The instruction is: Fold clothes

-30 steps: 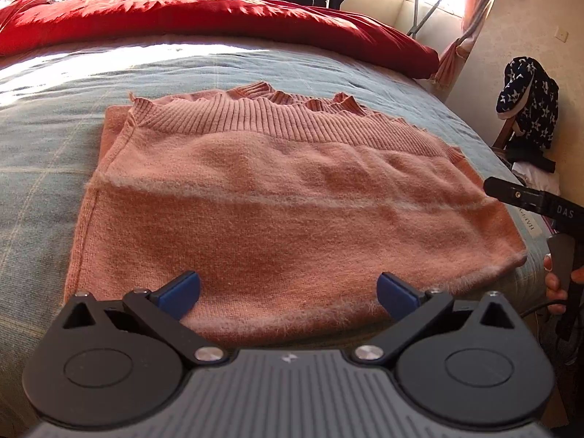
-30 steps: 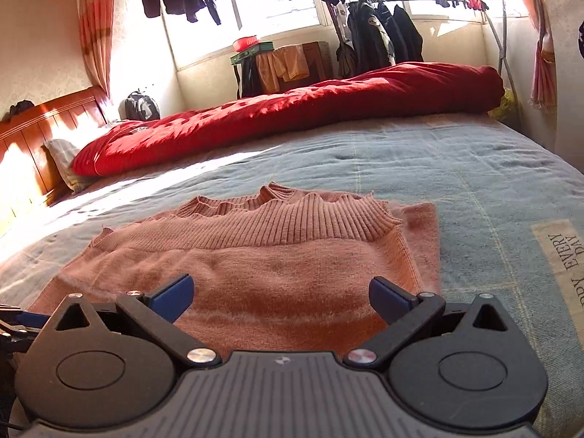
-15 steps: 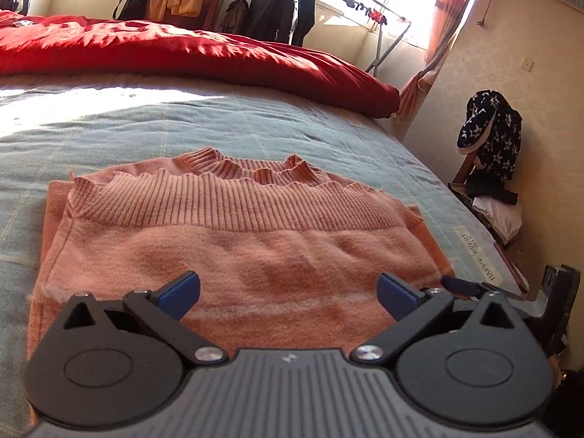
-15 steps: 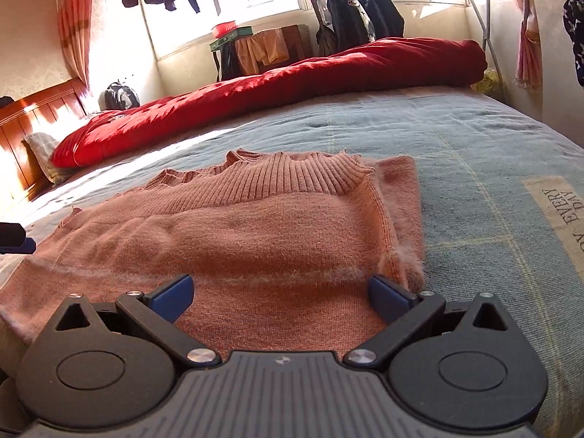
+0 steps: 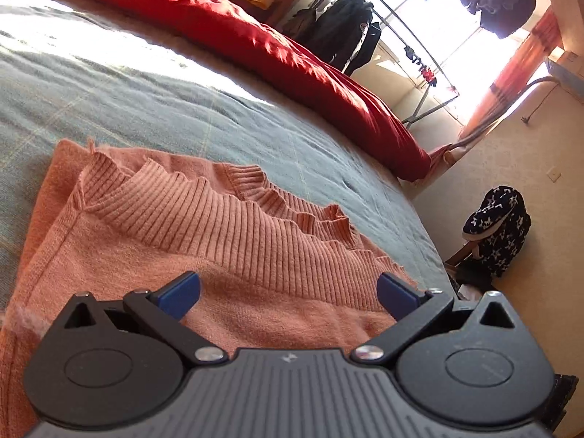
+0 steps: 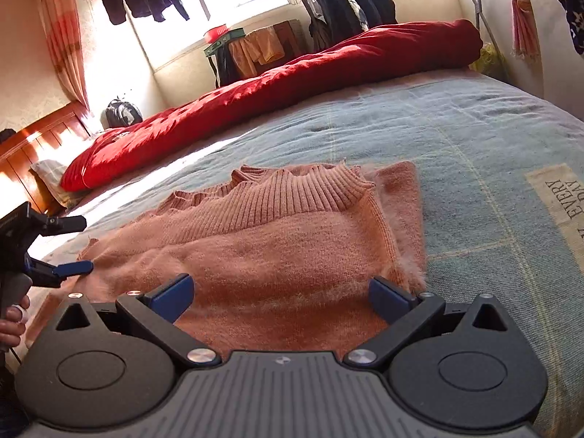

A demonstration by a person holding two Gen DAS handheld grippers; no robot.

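A pink knit sweater (image 5: 189, 241) lies folded on the grey-blue bedspread (image 5: 182, 109), ribbed band toward the far side. My left gripper (image 5: 288, 294) hovers low over the sweater's near part, open, nothing between its blue pads. In the right wrist view the same sweater (image 6: 292, 241) fills the middle. My right gripper (image 6: 281, 297) is open above its near right corner, fuzzy edge beside the right pad. The left gripper (image 6: 54, 248) shows at the far left in that view, open at the sweater's left edge, held by a hand (image 6: 12, 321).
A red duvet (image 6: 292, 84) lies rolled along the far side of the bed. A wooden headboard (image 6: 40, 138) and pillow are at left. A clothes rack (image 5: 365, 36) with dark jackets stands by the window. A star-patterned garment (image 5: 500, 226) hangs on a chair beside the bed.
Both grippers have come lower and nearer over the sweater. The left view has tilted and swung toward the sweater's left part; the left gripper has come fully into the right view.
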